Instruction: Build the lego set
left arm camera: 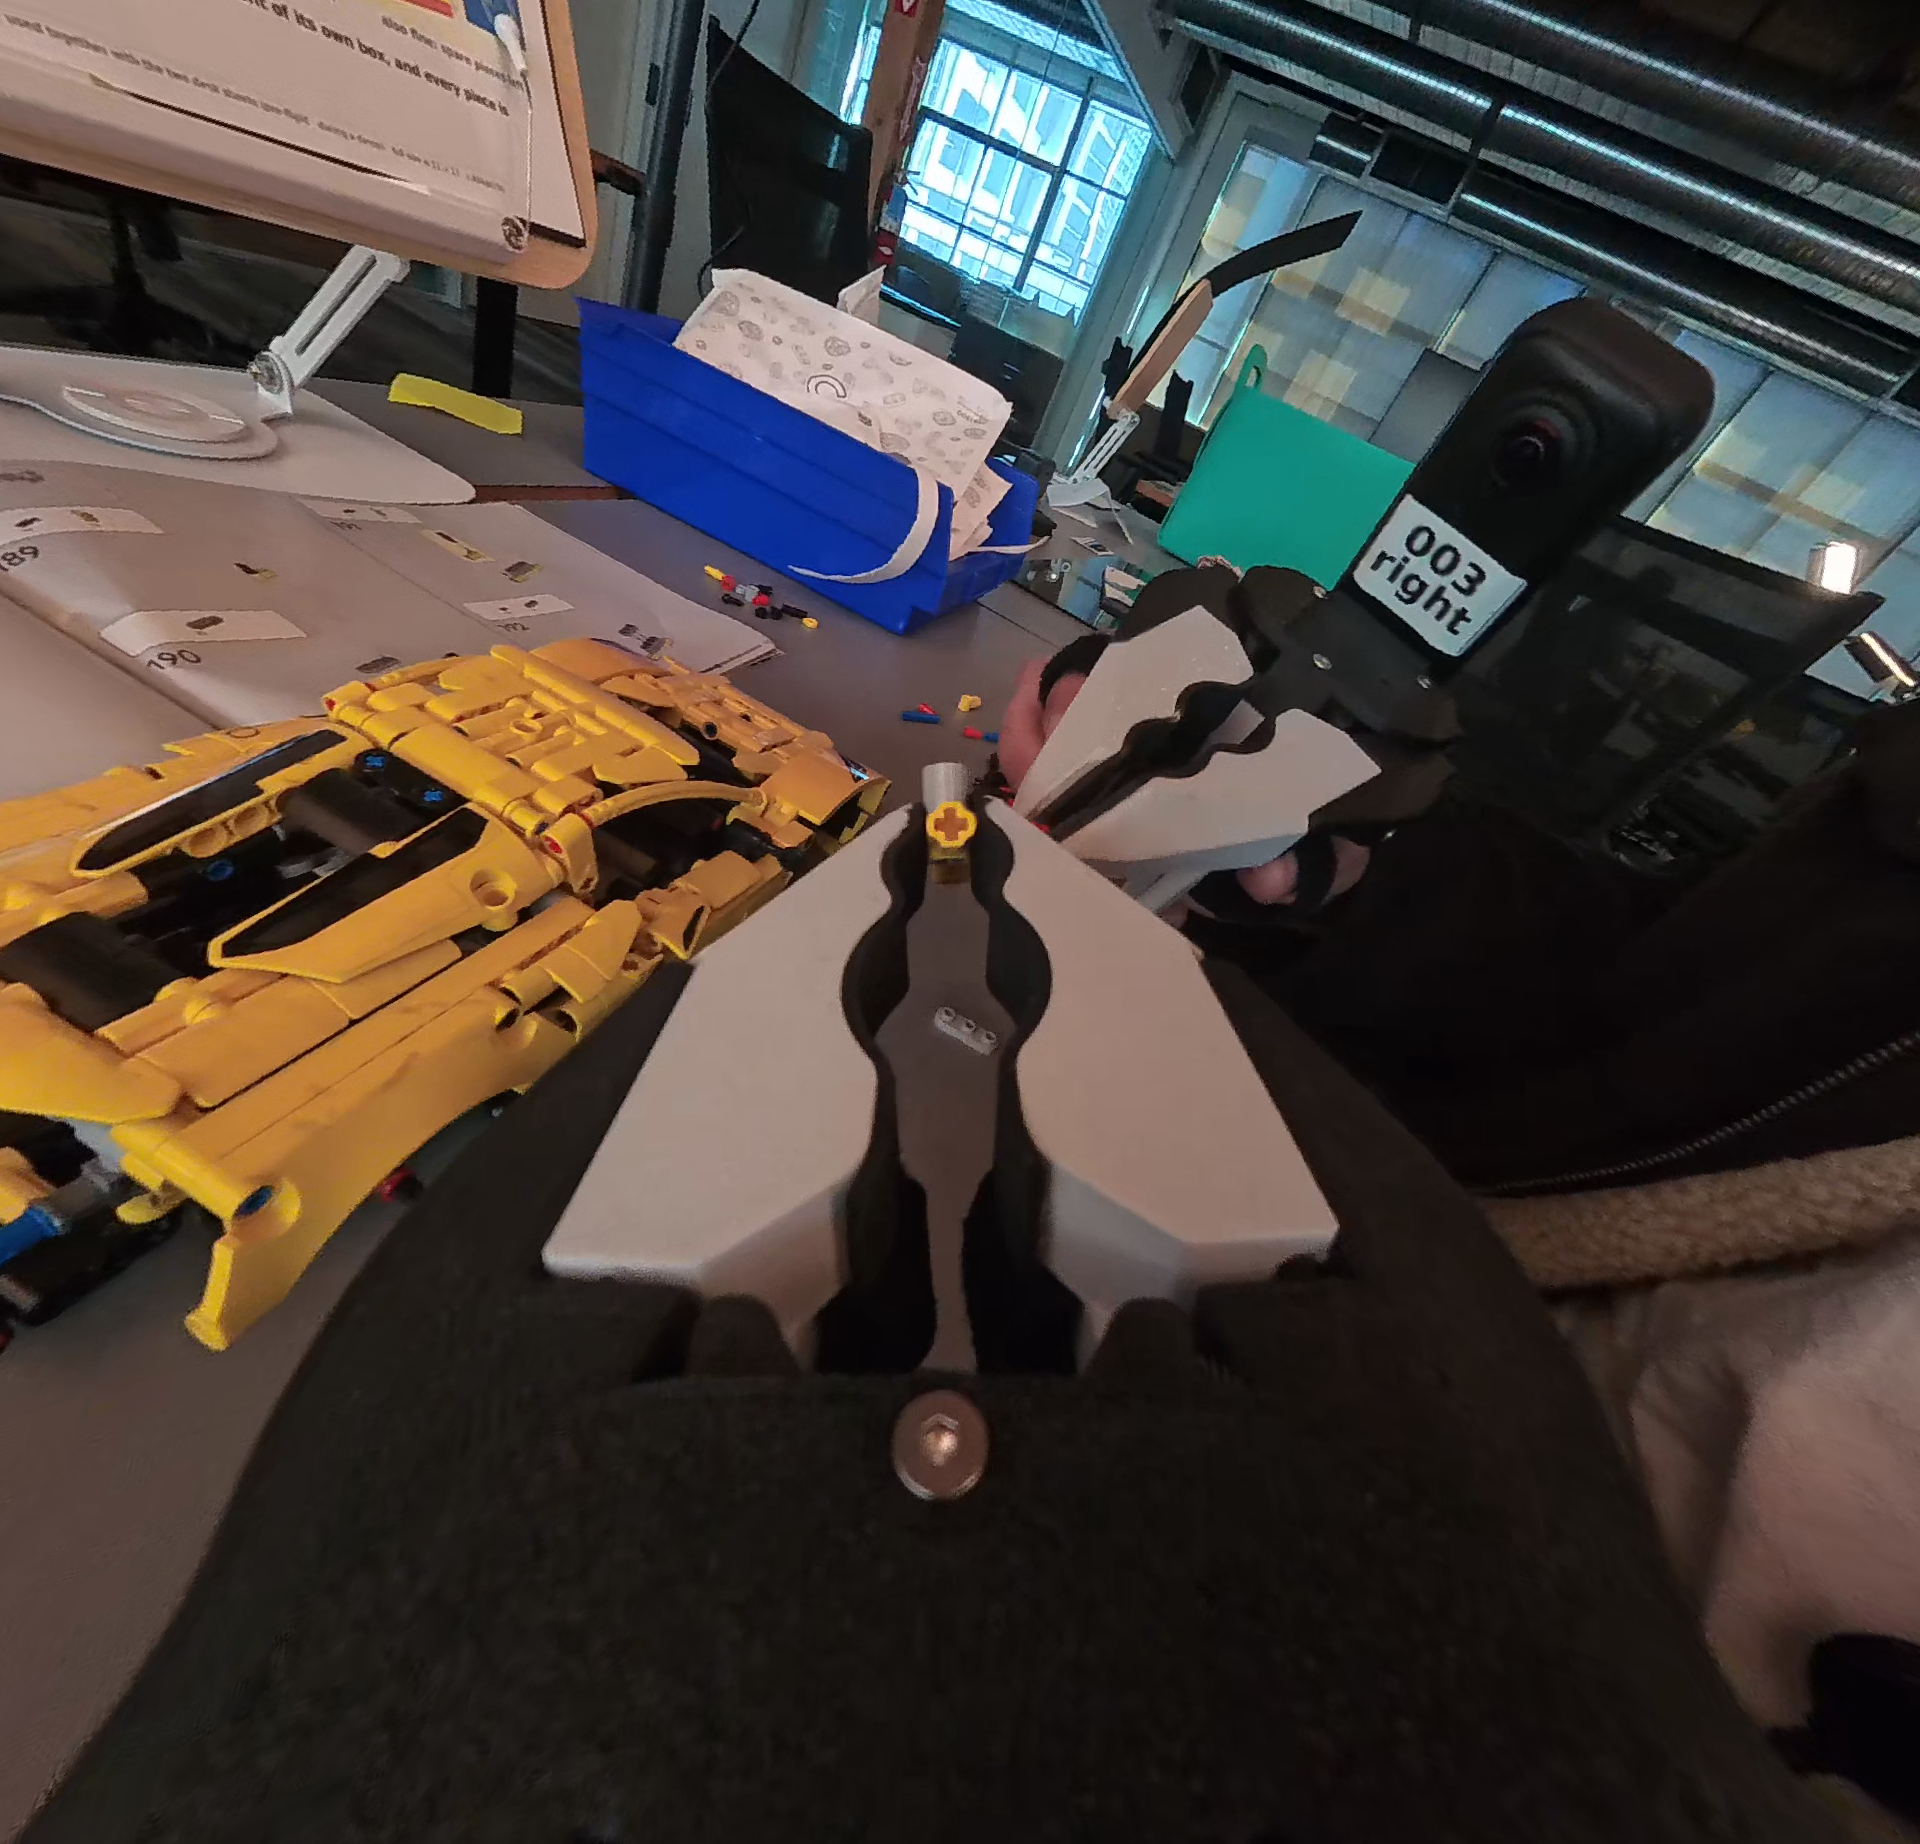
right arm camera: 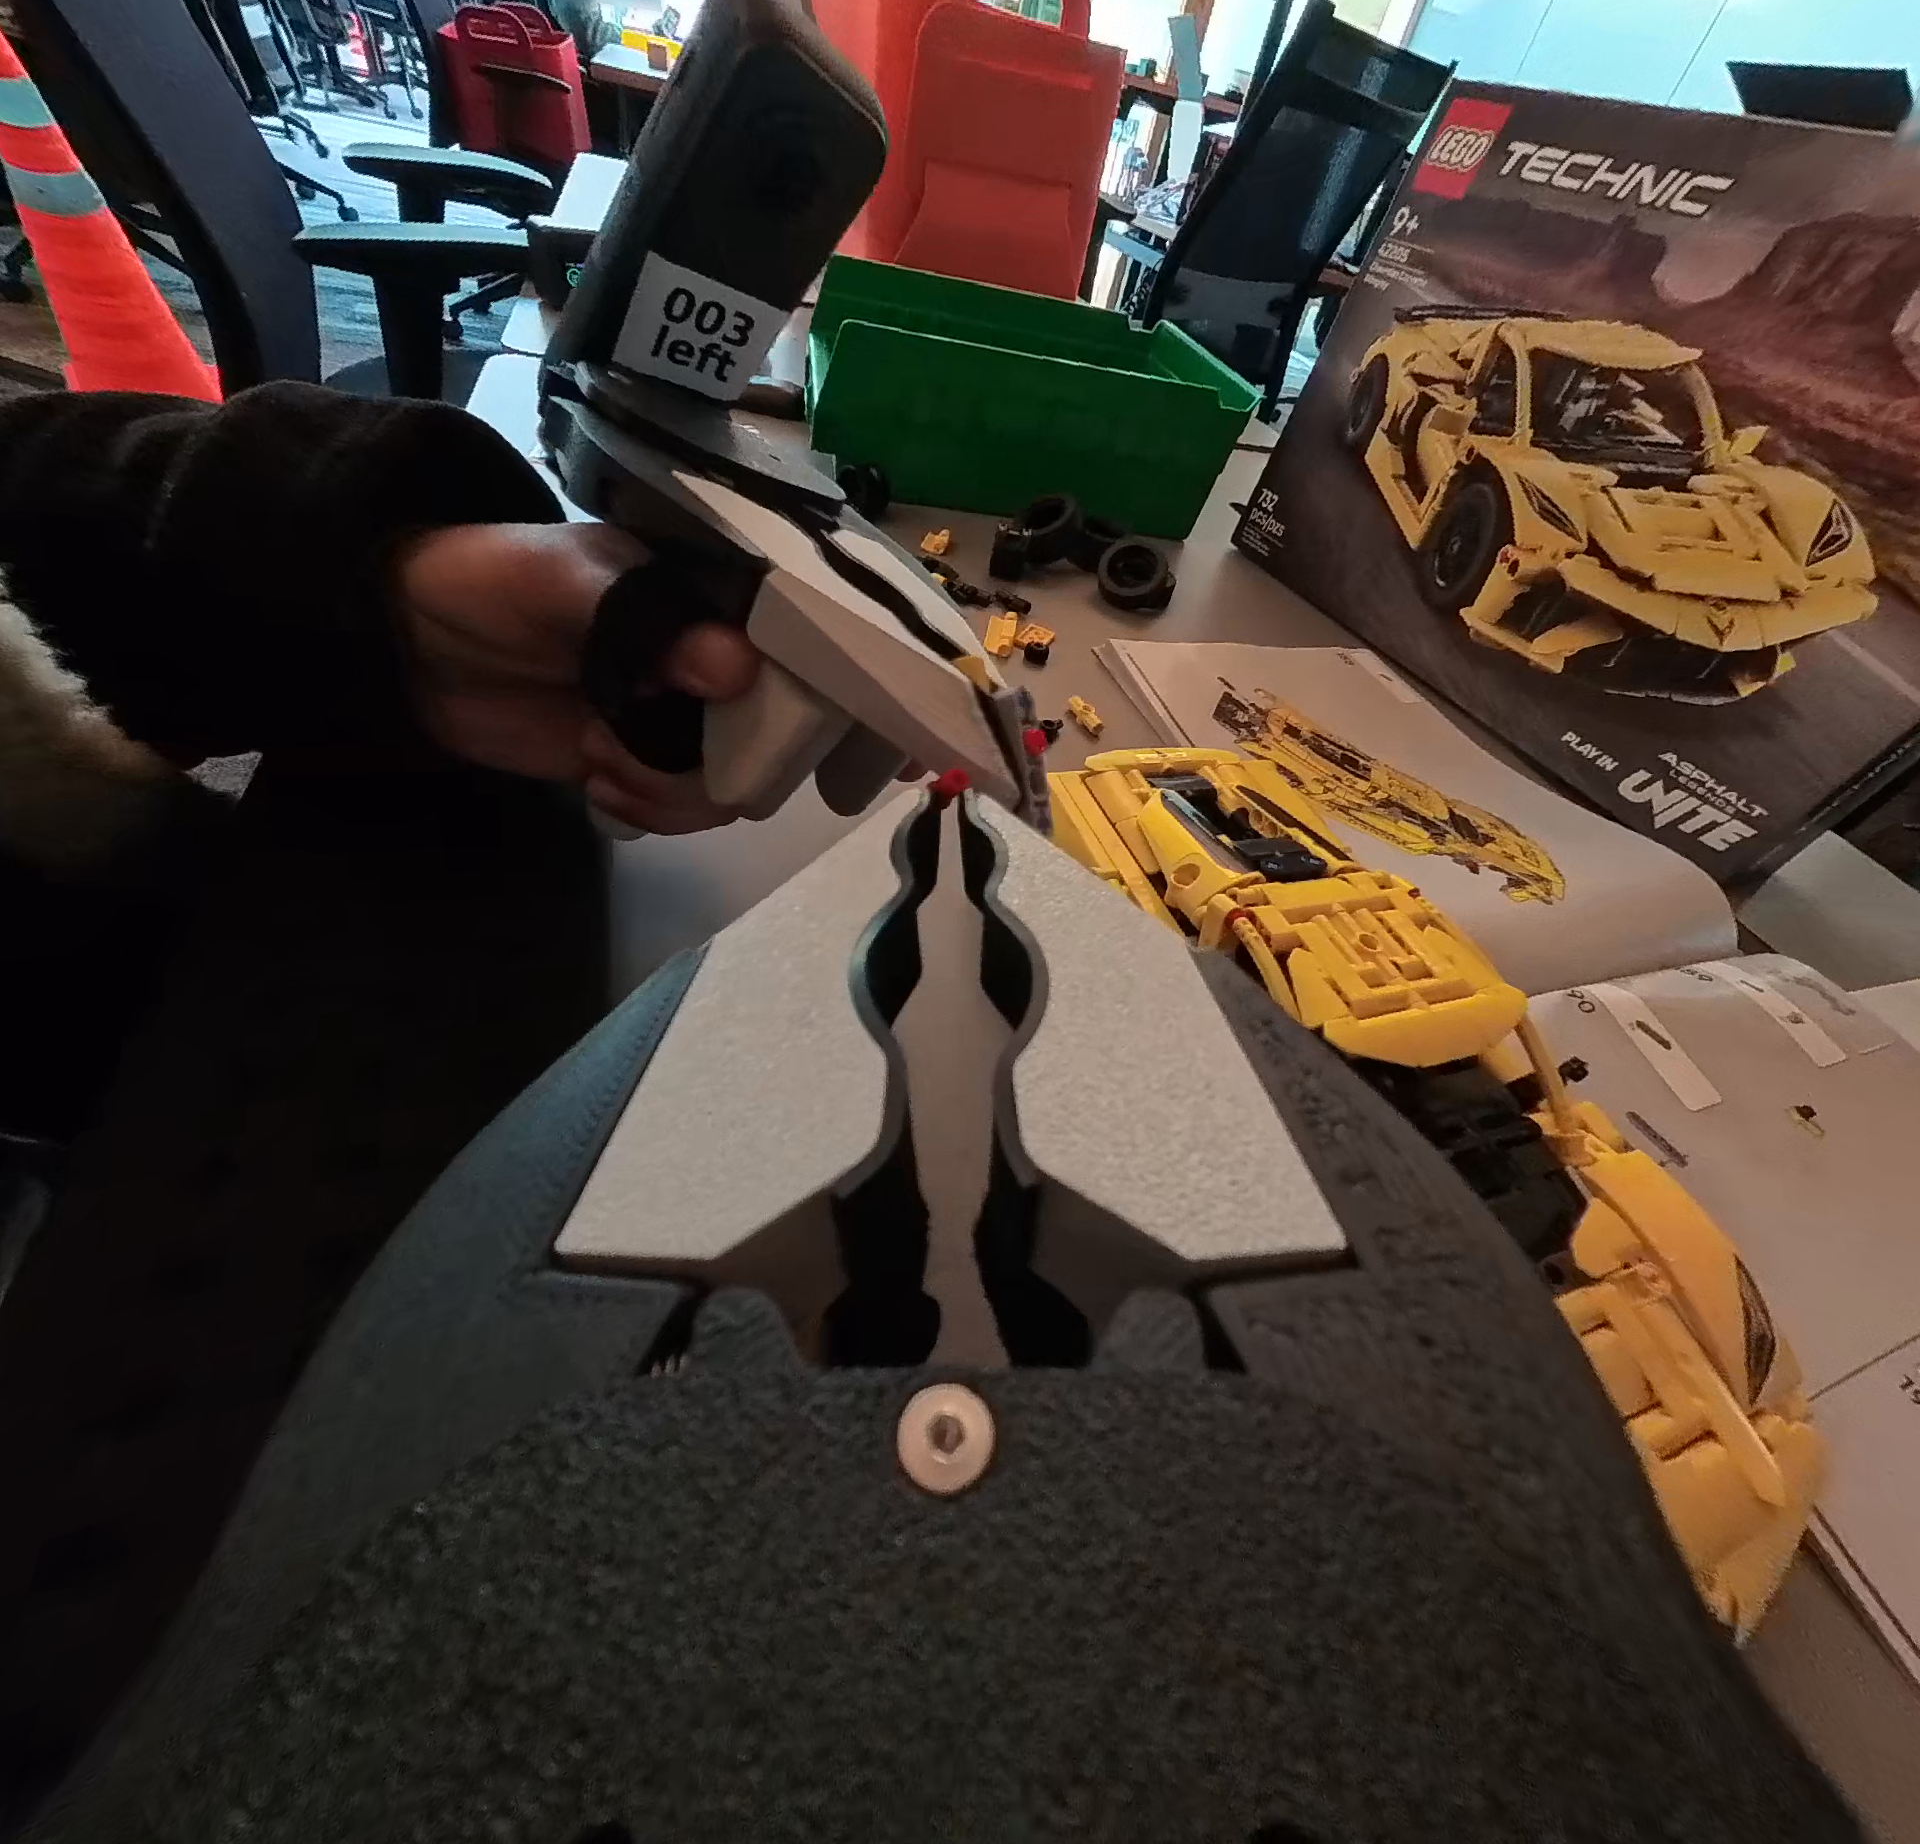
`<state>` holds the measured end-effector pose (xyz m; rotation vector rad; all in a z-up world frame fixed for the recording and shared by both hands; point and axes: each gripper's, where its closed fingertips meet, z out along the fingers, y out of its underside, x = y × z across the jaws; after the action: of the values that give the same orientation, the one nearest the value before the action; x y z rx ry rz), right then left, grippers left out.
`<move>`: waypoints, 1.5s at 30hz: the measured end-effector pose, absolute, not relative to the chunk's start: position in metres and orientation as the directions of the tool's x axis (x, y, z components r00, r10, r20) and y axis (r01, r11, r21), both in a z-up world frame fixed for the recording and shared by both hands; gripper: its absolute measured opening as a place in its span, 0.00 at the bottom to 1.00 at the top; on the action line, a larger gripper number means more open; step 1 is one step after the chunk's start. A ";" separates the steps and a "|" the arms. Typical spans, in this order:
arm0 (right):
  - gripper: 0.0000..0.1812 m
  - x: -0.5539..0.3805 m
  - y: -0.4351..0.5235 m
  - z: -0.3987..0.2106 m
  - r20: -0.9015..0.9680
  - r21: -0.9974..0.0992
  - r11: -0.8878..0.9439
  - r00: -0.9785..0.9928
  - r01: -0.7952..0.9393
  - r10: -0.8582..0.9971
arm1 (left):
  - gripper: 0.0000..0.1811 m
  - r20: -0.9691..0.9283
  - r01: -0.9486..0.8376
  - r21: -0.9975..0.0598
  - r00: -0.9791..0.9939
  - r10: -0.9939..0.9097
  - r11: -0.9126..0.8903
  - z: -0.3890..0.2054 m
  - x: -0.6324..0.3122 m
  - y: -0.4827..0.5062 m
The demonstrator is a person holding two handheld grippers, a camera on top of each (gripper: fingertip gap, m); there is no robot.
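**Bench inventory: yellow car build**

Grey bench [right arm camera: 1195,610]. Printed set box [right arm camera: 1621,485], upright at rear, car pictured; wording not transcribed. Yellow car model [left arm camera: 395,911], on open instruction booklet [right arm camera: 1475,755]. Left gripper [left arm camera: 948,838], labelled: fingers clamp a yellow-and-grey piece [left arm camera: 948,818]. Right gripper [right arm camera: 948,795], labelled: fingers pinch a small red pin [right arm camera: 948,782].

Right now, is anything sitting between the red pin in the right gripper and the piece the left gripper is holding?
Nothing visible. The red pin and the left gripper's grey piece are separated only by open air.
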<state>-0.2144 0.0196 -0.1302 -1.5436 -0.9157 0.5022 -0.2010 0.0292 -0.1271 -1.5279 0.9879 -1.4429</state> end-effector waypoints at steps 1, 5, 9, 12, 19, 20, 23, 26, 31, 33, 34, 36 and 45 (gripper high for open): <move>0.01 -0.216 0.020 -0.131 0.181 -0.963 0.018 0.596 0.269 0.783 | 0.04 0.384 -0.014 -0.923 0.048 -0.922 -0.385 -0.127 -0.201 0.030; 0.01 -0.222 0.022 -0.136 0.171 -0.961 -0.003 0.598 0.278 0.783 | 0.04 0.389 -0.010 -0.921 0.056 -0.920 -0.390 -0.127 -0.199 0.030; 0.01 -0.221 0.023 -0.144 0.167 -0.953 -0.027 0.599 0.302 0.783 | 0.04 0.375 -0.006 -0.926 0.095 -0.922 -0.377 -0.128 -0.203 0.037; 0.01 -0.214 0.023 -0.150 0.144 -0.949 -0.062 0.599 0.310 0.788 | 0.04 0.400 0.017 -0.916 0.126 -0.908 -0.402 -0.128 -0.210 0.048; 0.06 -0.195 0.014 -0.194 0.066 -0.868 -0.229 0.560 0.440 0.826 | 0.04 0.416 0.031 -0.906 0.237 -0.878 -0.421 -0.135 -0.233 0.076; 0.08 -0.195 0.012 -0.200 0.060 -0.855 -0.245 0.556 0.457 0.829 | 0.04 0.409 0.039 -0.910 0.258 -0.875 -0.414 -0.134 -0.239 0.081; 0.09 -0.212 0.006 -0.208 0.102 -0.828 -0.211 0.509 0.520 0.855 | 0.04 0.397 0.066 -0.915 0.308 -0.864 -0.397 -0.131 -0.262 0.094; 0.10 -0.236 0.001 -0.211 0.133 -0.812 -0.162 0.449 0.560 0.884 | 0.04 0.378 0.127 -0.926 0.372 -0.848 -0.357 -0.123 -0.300 0.110; 0.11 -0.265 -0.002 -0.213 0.113 -0.773 -0.128 0.334 0.621 0.936 | 0.04 0.418 0.232 -0.908 0.453 -0.787 -0.349 -0.119 -0.355 0.132; 0.11 -0.279 -0.002 -0.206 0.117 -0.766 -0.089 0.275 0.636 0.954 | 0.04 0.414 0.258 -0.909 0.480 -0.773 -0.326 -0.116 -0.366 0.139; 0.11 -0.286 0.001 -0.202 0.135 -0.762 -0.061 0.251 0.645 0.958 | 0.04 0.418 0.273 -0.907 0.484 -0.769 -0.321 -0.115 -0.370 0.141; 0.11 -0.301 0.013 -0.192 0.161 -0.764 -0.025 0.228 0.644 0.960 | 0.04 0.423 0.295 -0.904 0.496 -0.758 -0.311 -0.113 -0.374 0.144; 0.11 -0.401 0.063 -0.217 0.110 -0.783 -0.099 0.293 0.614 0.950 | 0.04 0.352 0.309 -0.933 0.665 -0.658 -0.186 -0.112 -0.433 0.172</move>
<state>-0.4006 0.0631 -0.2165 -1.8059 -1.4094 0.5618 -0.4333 0.1720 -0.1116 -1.5278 0.3013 -0.8895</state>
